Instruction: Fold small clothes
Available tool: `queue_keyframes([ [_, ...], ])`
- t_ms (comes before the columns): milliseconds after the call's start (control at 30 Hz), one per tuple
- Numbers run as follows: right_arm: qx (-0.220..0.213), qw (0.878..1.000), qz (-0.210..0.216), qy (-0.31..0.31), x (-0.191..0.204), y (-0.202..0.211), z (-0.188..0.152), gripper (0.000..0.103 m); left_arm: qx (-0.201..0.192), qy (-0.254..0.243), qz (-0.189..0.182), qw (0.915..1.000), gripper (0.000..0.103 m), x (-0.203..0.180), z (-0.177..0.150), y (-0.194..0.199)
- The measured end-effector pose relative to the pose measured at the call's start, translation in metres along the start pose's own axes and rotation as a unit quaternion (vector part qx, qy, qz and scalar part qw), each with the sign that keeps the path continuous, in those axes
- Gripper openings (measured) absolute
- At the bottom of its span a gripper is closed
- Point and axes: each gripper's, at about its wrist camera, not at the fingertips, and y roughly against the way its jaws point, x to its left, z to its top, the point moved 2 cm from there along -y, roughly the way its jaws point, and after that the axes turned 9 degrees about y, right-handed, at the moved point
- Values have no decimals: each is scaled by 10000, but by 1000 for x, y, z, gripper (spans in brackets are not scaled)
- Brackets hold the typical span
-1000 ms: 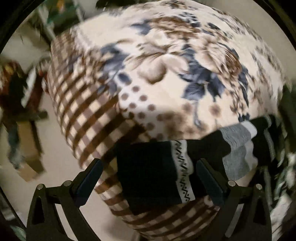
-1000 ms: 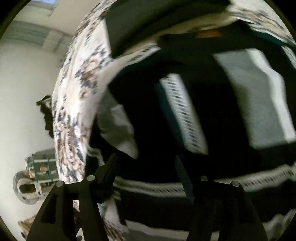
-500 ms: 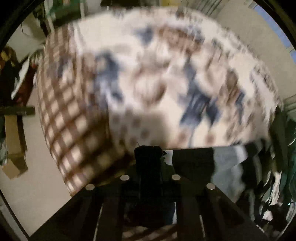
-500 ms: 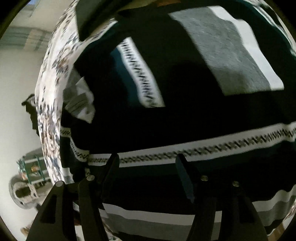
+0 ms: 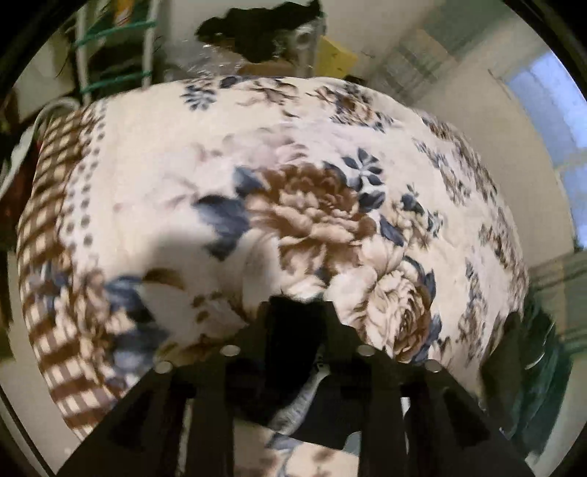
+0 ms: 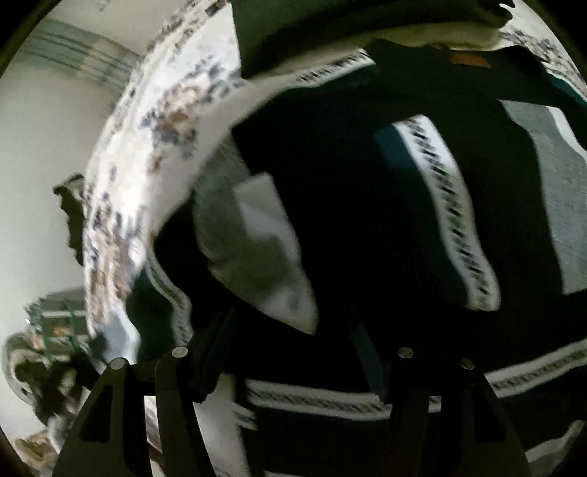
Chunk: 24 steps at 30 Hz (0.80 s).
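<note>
A dark knit sweater (image 6: 367, 205) with white patterned bands and grey panels lies spread on the floral blanket (image 5: 293, 165). A grey and white part of it (image 6: 264, 257) is folded over near the left side. My left gripper (image 5: 295, 312) has a bunched black sleeve end (image 5: 293, 341) filling the gap between its fingers. Its jaws are opening, with the pads still against the cloth. The sleeve's patterned band (image 5: 304, 400) hangs below it, above the blanket. My right gripper (image 6: 290, 330) stands open just over the sweater's lower part, holding nothing.
A dark green heap of clothes (image 5: 528, 370) lies at the blanket's right edge. A wire shelf (image 5: 110, 58) and dark clutter (image 5: 264, 33) stand behind the bed. Another dark garment (image 6: 330, 29) lies beyond the sweater. Pale floor (image 6: 44, 165) borders the bed.
My left gripper went from wide open around the sleeve to clamped on it, then carried it inward over the flowers. The right gripper slid across the sweater, still open.
</note>
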Motion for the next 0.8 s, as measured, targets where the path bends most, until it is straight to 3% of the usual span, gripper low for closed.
queue_keyframes([
  [100,32,9995,236,-191,8,-18,6,70,-59,469,-40,9989,61,27,-12,12],
  [233,811,9865,1413,-176,33,-46,0,70,112,1007,-40,9948,61,50,-44,20],
  [400,829,9886,1259,33,34,-28,-10,70,633,1443,-237,9872,61,60,-75,-16],
  [500,698,9920,1031,-189,11,-11,-13,70,487,1664,-246,9845,61,61,-65,-44],
  [567,531,9973,441,-241,-10,7,-14,75,270,1675,-108,9854,61,57,-53,-54],
  [600,481,9985,-174,-171,-18,16,-14,80,118,1589,81,9872,60,51,-46,-55],
  [667,337,9884,-1475,134,-30,30,-10,84,-123,1278,337,9911,59,37,-36,-54],
  [700,226,9793,-1993,290,-34,38,-8,84,-241,1090,460,9927,49,28,-33,-53],
  [733,129,9715,-2328,433,-37,42,-8,88,-343,904,568,9937,23,19,-30,-51],
  [767,64,9626,-2632,641,-42,46,-5,98,-383,781,637,9942,12,14,-28,-51],
  [800,72,9576,-2773,780,-44,47,-4,101,-433,645,713,9944,7,7,-27,-49],
])
